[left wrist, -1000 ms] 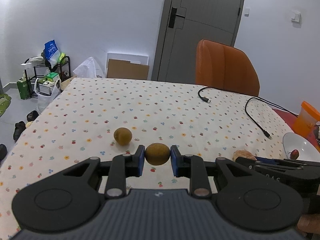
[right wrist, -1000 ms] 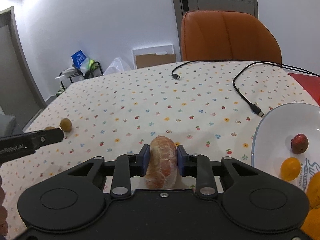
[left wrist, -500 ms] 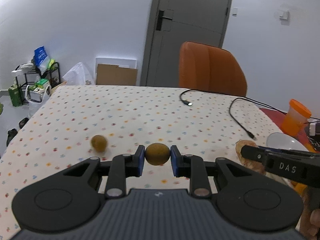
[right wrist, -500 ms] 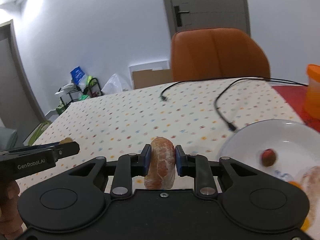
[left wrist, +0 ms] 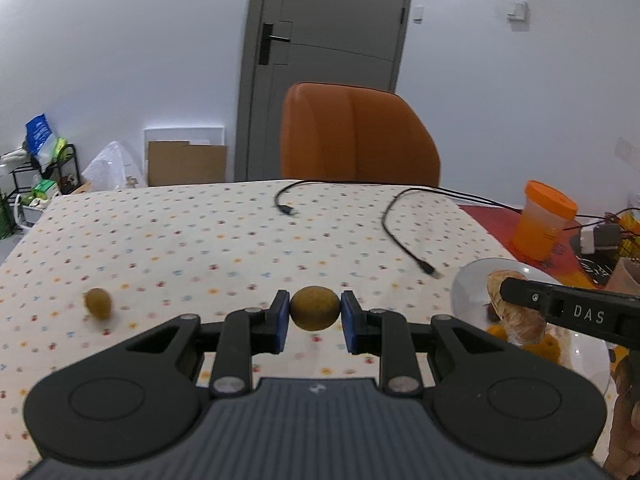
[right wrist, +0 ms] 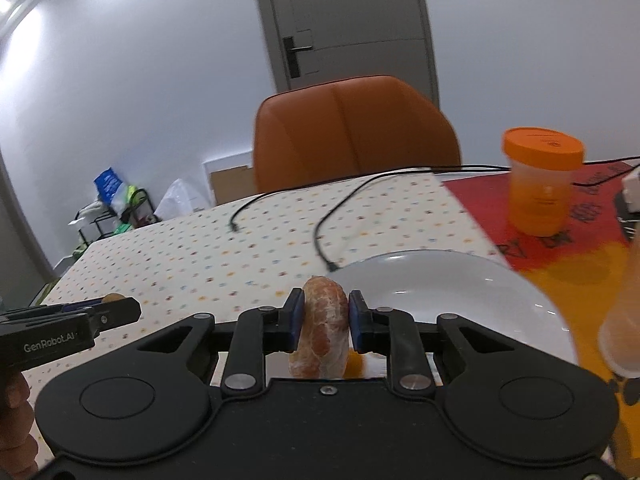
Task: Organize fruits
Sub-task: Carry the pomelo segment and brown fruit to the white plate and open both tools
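Note:
My left gripper [left wrist: 315, 309] is shut on a brown kiwi [left wrist: 315, 308], held above the dotted tablecloth. A second kiwi [left wrist: 98, 303] lies on the cloth at the left. My right gripper [right wrist: 326, 312] is shut on a peeled orange [right wrist: 323, 330], held over the near rim of the white plate [right wrist: 460, 284]. In the left wrist view the same orange [left wrist: 516, 312] hangs over the plate [left wrist: 468, 280], where small orange fruits [left wrist: 544, 346] lie. The left gripper's arm [right wrist: 68, 324] shows at the left of the right wrist view.
Two black cables [left wrist: 404, 236] trail across the far part of the table. An orange-lidded jar [right wrist: 540, 184] stands on a red mat at the right. An orange chair [left wrist: 356, 136] sits behind the table. A hand [right wrist: 16, 412] holds the left gripper.
Both grippers have swung right and lifted with their fruits. The peeled orange has moved from beside the plate to over its rim. The loose kiwi now lies further left in view.

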`<state>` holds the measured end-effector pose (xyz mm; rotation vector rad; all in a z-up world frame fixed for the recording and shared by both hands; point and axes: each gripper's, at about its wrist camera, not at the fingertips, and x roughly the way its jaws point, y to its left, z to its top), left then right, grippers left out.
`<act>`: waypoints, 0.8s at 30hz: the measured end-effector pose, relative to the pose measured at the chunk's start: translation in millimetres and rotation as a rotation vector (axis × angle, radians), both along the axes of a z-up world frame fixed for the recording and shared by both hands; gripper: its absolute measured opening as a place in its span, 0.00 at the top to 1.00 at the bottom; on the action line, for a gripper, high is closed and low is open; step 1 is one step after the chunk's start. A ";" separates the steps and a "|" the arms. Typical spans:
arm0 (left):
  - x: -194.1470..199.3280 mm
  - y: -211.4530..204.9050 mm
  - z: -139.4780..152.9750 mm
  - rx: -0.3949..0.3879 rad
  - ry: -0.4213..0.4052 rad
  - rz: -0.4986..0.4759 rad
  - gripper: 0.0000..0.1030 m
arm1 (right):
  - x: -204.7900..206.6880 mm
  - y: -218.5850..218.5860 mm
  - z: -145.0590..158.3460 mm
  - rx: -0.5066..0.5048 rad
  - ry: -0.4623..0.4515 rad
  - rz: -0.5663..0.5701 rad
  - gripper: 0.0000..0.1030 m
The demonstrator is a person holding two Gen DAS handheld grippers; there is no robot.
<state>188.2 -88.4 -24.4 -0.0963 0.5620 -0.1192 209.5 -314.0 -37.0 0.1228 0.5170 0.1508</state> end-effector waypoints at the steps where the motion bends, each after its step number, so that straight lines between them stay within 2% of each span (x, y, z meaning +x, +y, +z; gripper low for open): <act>1: 0.5 -5.2 0.2 0.003 0.000 -0.007 0.75 | -0.4 -4.5 -0.3 0.002 -0.001 -0.006 0.80; 13: 7.2 -57.5 -0.5 0.036 0.000 -0.083 0.75 | -3.1 -59.2 -2.6 0.050 -0.041 -0.086 0.81; 15: 8.0 -63.8 -0.6 0.041 0.001 -0.091 0.75 | -3.6 -68.2 -0.1 0.059 -0.084 -0.113 0.68; 16: 8.5 -66.9 -0.4 0.044 0.001 -0.096 0.75 | -4.7 -72.6 2.1 0.052 -0.101 -0.131 0.57; 17: 9.1 -70.2 -0.4 0.048 0.001 -0.101 0.75 | -6.3 -76.4 3.8 0.049 -0.114 -0.134 0.52; 21: 10.9 -81.1 -0.2 0.054 0.002 -0.116 0.75 | -12.3 -90.7 3.8 0.073 -0.109 -0.148 0.51; 24: 11.6 -90.0 -0.1 0.057 0.004 -0.131 0.75 | -19.5 -97.1 -0.3 0.086 -0.095 -0.156 0.42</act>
